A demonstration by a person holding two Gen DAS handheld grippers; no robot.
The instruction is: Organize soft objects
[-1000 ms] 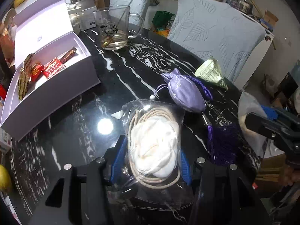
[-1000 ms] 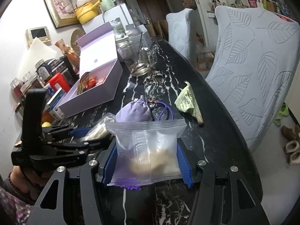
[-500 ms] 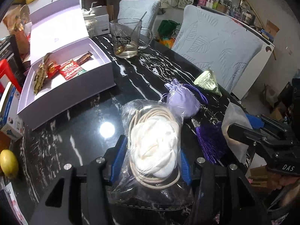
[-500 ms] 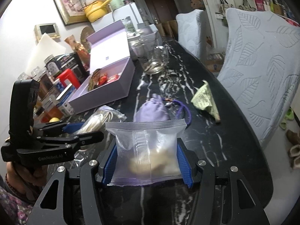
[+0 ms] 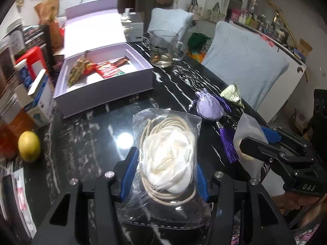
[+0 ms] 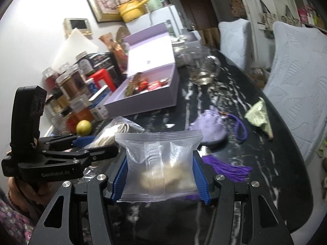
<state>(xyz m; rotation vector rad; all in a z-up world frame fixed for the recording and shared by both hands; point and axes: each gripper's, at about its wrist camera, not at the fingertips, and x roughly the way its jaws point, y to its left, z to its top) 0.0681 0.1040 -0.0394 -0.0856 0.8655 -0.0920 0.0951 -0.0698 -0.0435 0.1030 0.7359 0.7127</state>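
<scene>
Left hand-held gripper (image 5: 165,163) clamps cord bag (image 5: 166,155); frosted packet's (image 6: 159,163) seam shows only right view.

Both grippers are black frames with ribbed blue finger pads (image 6: 119,175) and silver screw heads (image 6: 101,177). The left gripper (image 6: 96,145) bears pale lettering — apparently "GenRobot.AI" — while the right gripper (image 5: 257,140) shows "DAS". The person's sleeve (image 6: 14,222) is purplish with small flowers.

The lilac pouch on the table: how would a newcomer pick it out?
On the black marble table, look right of the open lilac box. The lilac pouch lies beside a green printed wedge; it alone is round, drawstring-gathered, with a purple tassel.
</scene>
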